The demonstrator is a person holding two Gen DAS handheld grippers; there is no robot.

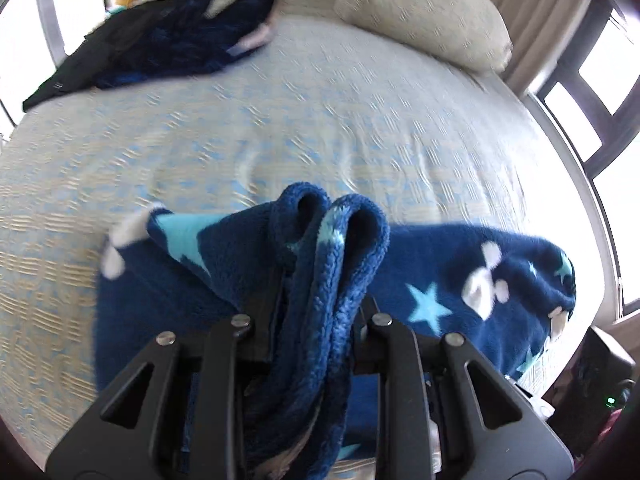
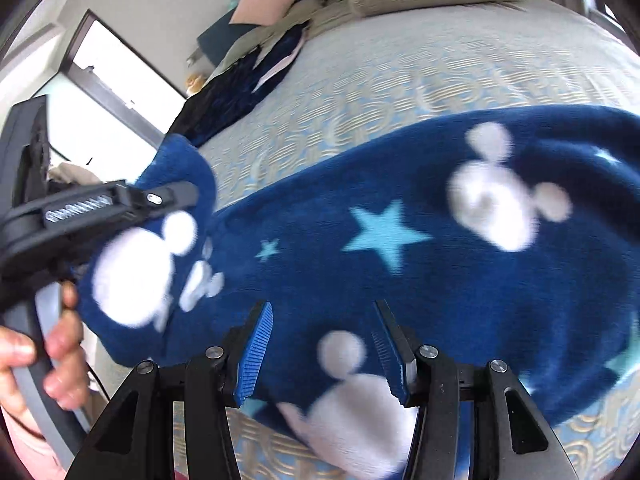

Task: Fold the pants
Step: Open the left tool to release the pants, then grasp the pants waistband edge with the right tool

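The bed (image 1: 320, 128), covered in a pale blue-and-cream textured spread, filled both wrist views and carried everything else I could see. Across its near part hung and lay the pants (image 2: 400, 248), navy fleece printed with light-blue stars and white mouse-head shapes, stretched between my two grippers. At the far side of the bed lay a pile of dark clothes (image 1: 160, 36), and at its head a cream pillow (image 1: 420, 20) (a second pillow or cushion stood beyond it in the right wrist view). Beside the bed were bright windows with dark frames (image 1: 592, 92). My left gripper (image 1: 316, 312) was closed to a narrow gap on a doubled fold of the pants, the fleece bunched into two loops rising between its fingers; in the right wrist view the same gripper (image 2: 160, 196) showed at the left, its fingertips buried in the cloth, with the hand (image 2: 48, 344) holding its grey handle below. My right gripper (image 2: 324, 344) stood about half open, blue ribbed pads (image 2: 256, 352) to either side of the fleece; I could not tell whether they pressed on it.
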